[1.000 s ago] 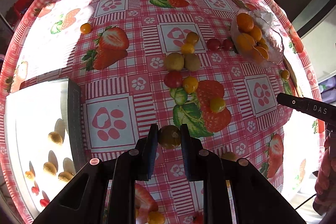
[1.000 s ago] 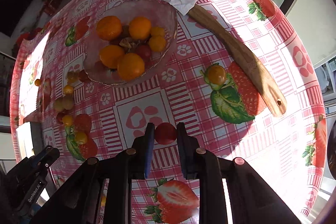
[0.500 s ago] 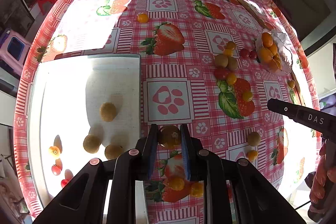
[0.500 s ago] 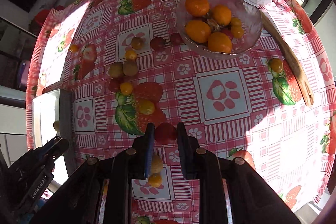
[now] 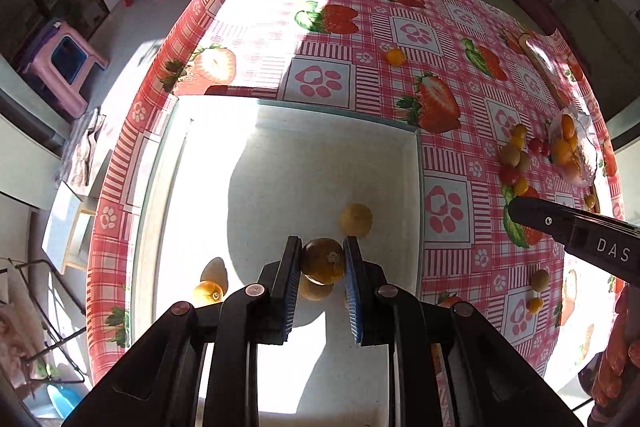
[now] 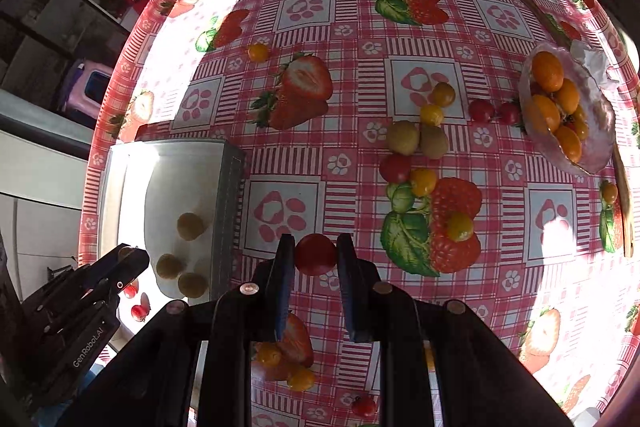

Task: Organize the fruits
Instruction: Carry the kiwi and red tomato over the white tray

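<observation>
My left gripper (image 5: 322,254) is shut on a round brown fruit (image 5: 323,263) and hangs over the white tray (image 5: 304,163). On the tray below lie a tan fruit (image 5: 356,219) and a yellow one (image 5: 208,293). My right gripper (image 6: 315,247) is shut on a red cherry tomato (image 6: 315,255) above the strawberry tablecloth, a little right of the tray's wall (image 6: 230,195). Tan fruits (image 6: 190,225) and small red tomatoes (image 6: 139,311) lie in separate groups in the tray. The left gripper's tip (image 6: 120,267) shows at the lower left of the right wrist view.
A glass bowl (image 6: 592,147) of oranges stands at the far right, with a wooden spoon (image 6: 622,187) and a tissue beside it. Several loose brown, yellow and red fruits (image 6: 416,143) lie mid-table. One orange fruit (image 6: 258,52) lies apart. Stools stand on the floor beyond the left edge.
Both grippers have travelled left across the table with their fruits. The left one now hangs over the tray; the right one has left the bowl and come near the tray's edge.
</observation>
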